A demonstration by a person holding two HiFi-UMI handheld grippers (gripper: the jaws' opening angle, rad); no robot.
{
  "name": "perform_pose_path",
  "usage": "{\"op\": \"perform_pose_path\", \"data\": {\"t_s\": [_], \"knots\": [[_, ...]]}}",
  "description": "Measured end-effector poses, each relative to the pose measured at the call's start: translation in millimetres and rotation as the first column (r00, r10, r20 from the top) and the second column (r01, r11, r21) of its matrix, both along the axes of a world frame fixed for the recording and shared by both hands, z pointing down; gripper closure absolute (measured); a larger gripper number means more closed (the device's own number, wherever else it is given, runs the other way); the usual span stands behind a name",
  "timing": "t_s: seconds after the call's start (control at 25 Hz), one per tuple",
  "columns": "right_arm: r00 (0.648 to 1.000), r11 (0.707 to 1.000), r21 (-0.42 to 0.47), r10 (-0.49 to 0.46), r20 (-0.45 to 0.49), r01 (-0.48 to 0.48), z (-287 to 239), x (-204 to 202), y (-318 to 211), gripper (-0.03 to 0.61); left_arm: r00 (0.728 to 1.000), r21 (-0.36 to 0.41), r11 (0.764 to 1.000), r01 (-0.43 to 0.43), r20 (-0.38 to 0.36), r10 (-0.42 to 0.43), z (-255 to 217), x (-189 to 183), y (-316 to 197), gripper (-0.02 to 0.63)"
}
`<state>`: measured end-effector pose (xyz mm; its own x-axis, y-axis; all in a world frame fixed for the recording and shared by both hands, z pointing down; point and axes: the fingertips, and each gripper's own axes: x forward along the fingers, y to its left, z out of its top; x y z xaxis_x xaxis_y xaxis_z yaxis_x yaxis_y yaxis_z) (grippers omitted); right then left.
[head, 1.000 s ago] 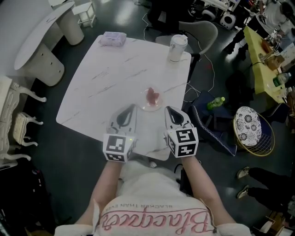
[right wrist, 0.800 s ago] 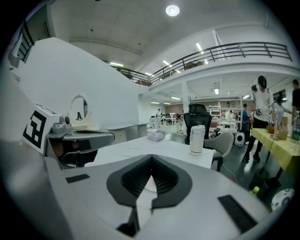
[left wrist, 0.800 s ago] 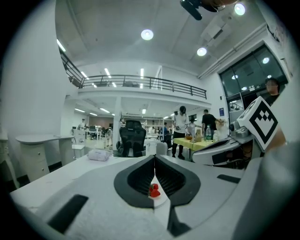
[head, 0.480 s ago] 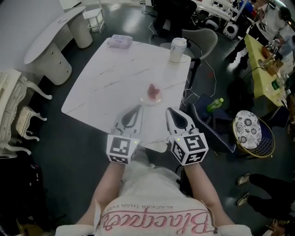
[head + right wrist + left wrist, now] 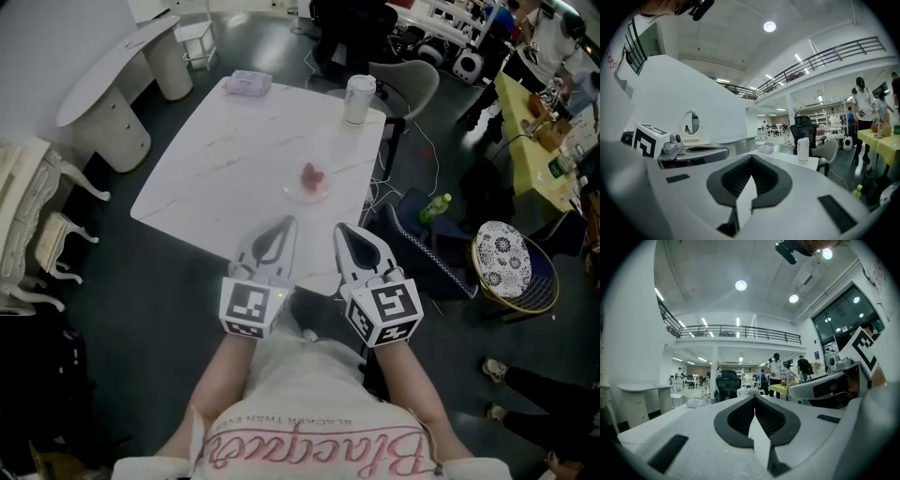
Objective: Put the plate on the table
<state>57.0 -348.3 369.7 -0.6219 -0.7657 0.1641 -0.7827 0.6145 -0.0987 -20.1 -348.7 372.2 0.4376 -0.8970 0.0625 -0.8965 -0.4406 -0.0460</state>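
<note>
Two closed, empty tongs hover side by side over the near edge of the white marble table (image 5: 234,159): left gripper (image 5: 286,225) and right gripper (image 5: 343,230). The small clear plate (image 5: 307,190), holding something pink, rests on the table beyond and between their tips, untouched.
</note>
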Motion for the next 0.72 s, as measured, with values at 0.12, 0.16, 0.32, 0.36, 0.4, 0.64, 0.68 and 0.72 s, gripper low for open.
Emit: {"op": "perform_pose_path", "data": {"t_s": [0.12,0.16,0.32,0.36,0.4,0.64,0.68,0.72], "knots": [[1.000,1.000,0.020,0.004,0.004,-0.004,-8.1,-1.5,5.5,0.575,1.000,0.011,1.000,-0.018,0.000,0.018,-6.4,4.4,2.5,0.607],[1.000,1.000,0.024,0.006,0.007,-0.006,-10.4,-2.0,6.9,0.575,1.000,0.016,1.000,-0.025,0.002,0.025,-9.1,5.6,3.3,0.607],[1.000,0.999,0.040,0.014,0.012,-0.014,-17.4,-6.4,13.6,0.575,0.999,0.033,0.998,-0.053,0.012,0.052,-16.7,6.4,8.2,0.607],[1.000,0.999,0.043,0.014,0.010,-0.015,-18.8,-7.7,14.7,0.575,0.998,0.036,0.998,-0.059,0.013,0.059,-18.2,6.3,8.7,0.607],[1.000,0.999,0.046,0.014,0.008,-0.015,-20.4,-9.0,15.3,0.575,0.998,0.038,0.997,-0.066,0.015,0.065,-19.7,6.3,8.5,0.607],[1.000,0.997,0.071,0.019,0.001,-0.019,-35.8,-16.2,12.0,0.575,0.995,0.056,0.993,-0.101,0.019,0.100,-32.9,5.5,2.4,0.607],[1.000,0.997,0.077,0.021,0.000,-0.021,-38.1,-17.5,11.0,0.575,0.994,0.060,0.992,-0.107,0.023,0.106,-34.8,5.1,1.4,0.607],[1.000,0.996,0.084,0.024,-0.003,-0.023,-40.4,-18.9,10.1,0.575,0.993,0.064,0.992,-0.113,0.026,0.111,-36.8,4.4,0.8,0.607]]}}
